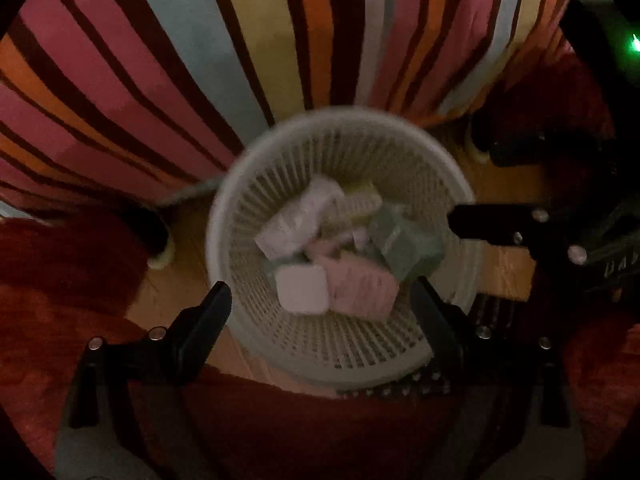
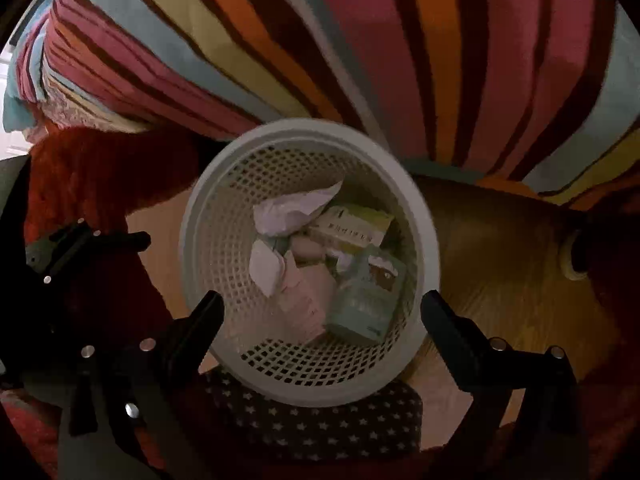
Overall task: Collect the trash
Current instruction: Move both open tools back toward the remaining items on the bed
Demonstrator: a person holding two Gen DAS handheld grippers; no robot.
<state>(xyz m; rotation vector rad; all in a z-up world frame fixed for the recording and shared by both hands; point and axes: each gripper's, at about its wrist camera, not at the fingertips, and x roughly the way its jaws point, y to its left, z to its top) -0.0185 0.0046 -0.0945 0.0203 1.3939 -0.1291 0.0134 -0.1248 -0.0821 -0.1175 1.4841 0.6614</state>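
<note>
In the left wrist view, the left gripper [image 1: 322,300] hung with jaws spread and empty directly above the basket [image 1: 240,200] of trash [image 1: 340,248]. In the right wrist view, the right gripper [image 2: 322,312] likewise gaped, empty, over it.

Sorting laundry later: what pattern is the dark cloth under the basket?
White stars on dark fabric, clearest in the right wrist view, just below the basket.

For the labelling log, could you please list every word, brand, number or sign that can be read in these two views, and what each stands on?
None can be read for certain.
Pale box in the white basket: dark printed line, too blurred.
Green box: small print, too small.
Pink packet: faint lines, blurred.
Right gripper body: pale letters at the picture's edge, unreadable.
</note>
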